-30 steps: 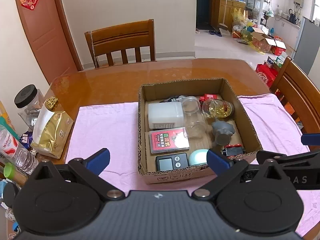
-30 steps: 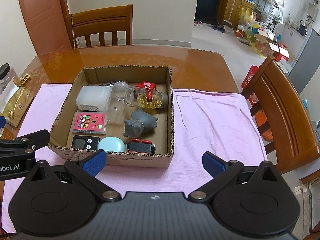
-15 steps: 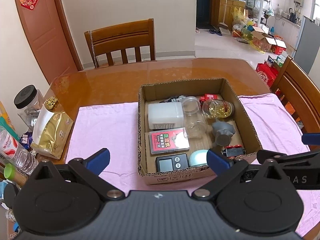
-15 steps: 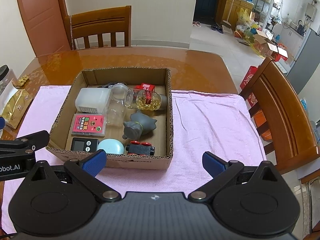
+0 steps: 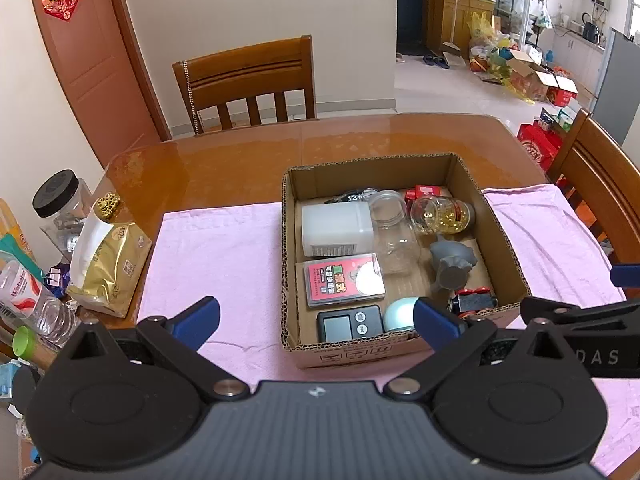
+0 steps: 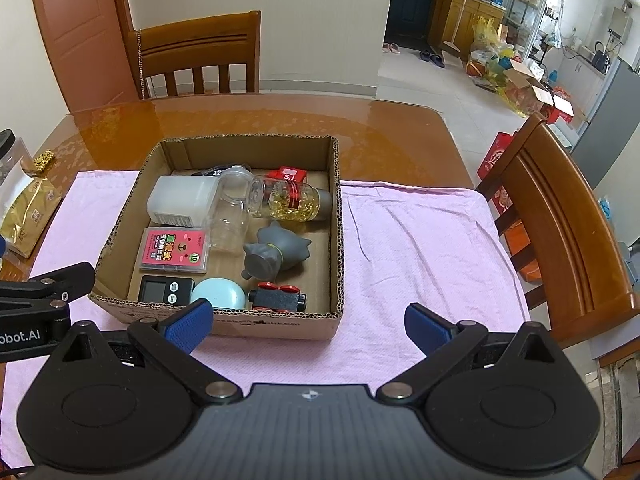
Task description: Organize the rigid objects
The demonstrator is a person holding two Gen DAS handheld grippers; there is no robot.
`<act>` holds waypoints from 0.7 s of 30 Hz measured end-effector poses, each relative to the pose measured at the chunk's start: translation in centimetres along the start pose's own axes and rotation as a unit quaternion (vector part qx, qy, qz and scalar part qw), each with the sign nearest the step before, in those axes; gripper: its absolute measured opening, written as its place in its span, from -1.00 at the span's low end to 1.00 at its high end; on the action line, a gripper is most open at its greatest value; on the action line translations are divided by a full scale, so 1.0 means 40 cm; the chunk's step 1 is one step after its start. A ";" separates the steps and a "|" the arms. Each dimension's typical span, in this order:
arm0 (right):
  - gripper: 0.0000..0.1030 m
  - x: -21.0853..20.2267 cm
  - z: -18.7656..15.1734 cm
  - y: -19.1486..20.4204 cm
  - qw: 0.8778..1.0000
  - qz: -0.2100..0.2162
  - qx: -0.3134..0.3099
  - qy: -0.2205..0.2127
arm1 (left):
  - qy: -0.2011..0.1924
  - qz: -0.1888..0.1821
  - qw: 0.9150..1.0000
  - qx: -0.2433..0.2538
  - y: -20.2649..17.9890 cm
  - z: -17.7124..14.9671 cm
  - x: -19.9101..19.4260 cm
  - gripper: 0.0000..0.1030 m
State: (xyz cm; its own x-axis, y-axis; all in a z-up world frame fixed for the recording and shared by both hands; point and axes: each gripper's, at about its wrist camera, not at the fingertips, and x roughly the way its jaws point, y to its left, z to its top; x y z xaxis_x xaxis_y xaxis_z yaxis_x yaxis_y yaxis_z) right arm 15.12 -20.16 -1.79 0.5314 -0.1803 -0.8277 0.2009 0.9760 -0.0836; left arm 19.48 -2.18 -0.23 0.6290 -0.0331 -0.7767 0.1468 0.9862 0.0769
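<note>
Since a second ago, the right gripper (image 6: 308,326) is drawn slightly back from the cardboard box (image 6: 276,326); both grippers are held wide, empty.

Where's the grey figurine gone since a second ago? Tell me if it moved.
No. The grey figurine still lies beside the cardboard box's right wall, just behind the toy car.

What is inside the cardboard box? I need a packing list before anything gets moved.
In the cardboard box: white container, clear jar, capsule bottle, card case, grey figurine, black timer, pale blue round case, toy car. A red pack and a dark item behind are partly hidden.
</note>
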 end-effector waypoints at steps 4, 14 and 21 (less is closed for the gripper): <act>1.00 0.001 -0.001 -0.001 1.000 -0.001 0.001 0.002 | 0.003 0.000 1.000 0.000 0.001 -0.001 0.003 0.98; 1.00 -0.001 -0.005 -0.001 1.000 -0.003 0.001 0.001 | 0.006 0.003 1.000 0.001 0.002 -0.004 0.005 0.98; 1.00 0.000 -0.002 0.004 1.000 -0.003 -0.003 0.001 | 0.007 0.005 1.000 0.000 0.003 -0.003 0.006 0.98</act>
State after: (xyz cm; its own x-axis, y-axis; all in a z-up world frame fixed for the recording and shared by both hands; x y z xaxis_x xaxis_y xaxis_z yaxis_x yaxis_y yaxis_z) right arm 15.10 -19.98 -1.83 0.5279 -0.1860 -0.8287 0.1999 0.9755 -0.0916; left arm 19.55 -2.03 -0.49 0.6190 -0.0216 -0.7851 0.1406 0.9865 0.0837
